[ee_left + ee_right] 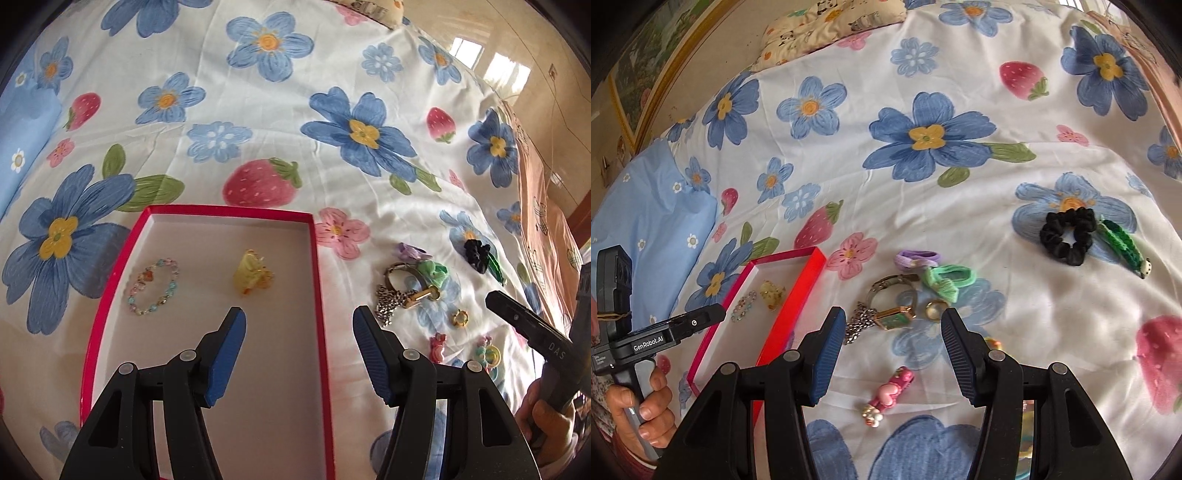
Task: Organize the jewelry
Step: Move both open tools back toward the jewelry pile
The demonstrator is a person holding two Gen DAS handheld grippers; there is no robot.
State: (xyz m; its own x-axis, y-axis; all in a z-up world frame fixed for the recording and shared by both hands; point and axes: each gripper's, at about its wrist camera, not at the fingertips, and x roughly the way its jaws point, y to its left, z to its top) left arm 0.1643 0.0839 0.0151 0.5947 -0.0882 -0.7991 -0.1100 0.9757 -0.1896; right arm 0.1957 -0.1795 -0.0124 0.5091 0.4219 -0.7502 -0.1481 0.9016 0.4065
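A red box (207, 214) lies on a flowery bed sheet (258, 110), low and left of the middle in the left wrist view. Inside it sit a bead bracelet (154, 286) and a yellow hair clip (251, 274). The left gripper (298, 325) hangs over the box with its jaws apart and nothing in them. In the right wrist view, the right gripper (893, 328) is also spread wide and empty, above a pink clip (888, 395). Near the middle lie a watch (892, 314), a gold ring (934, 309), a green hair tie (945, 278) and a purple hair tie (918, 257). A black scrunchie (1067, 234) sits at the right.
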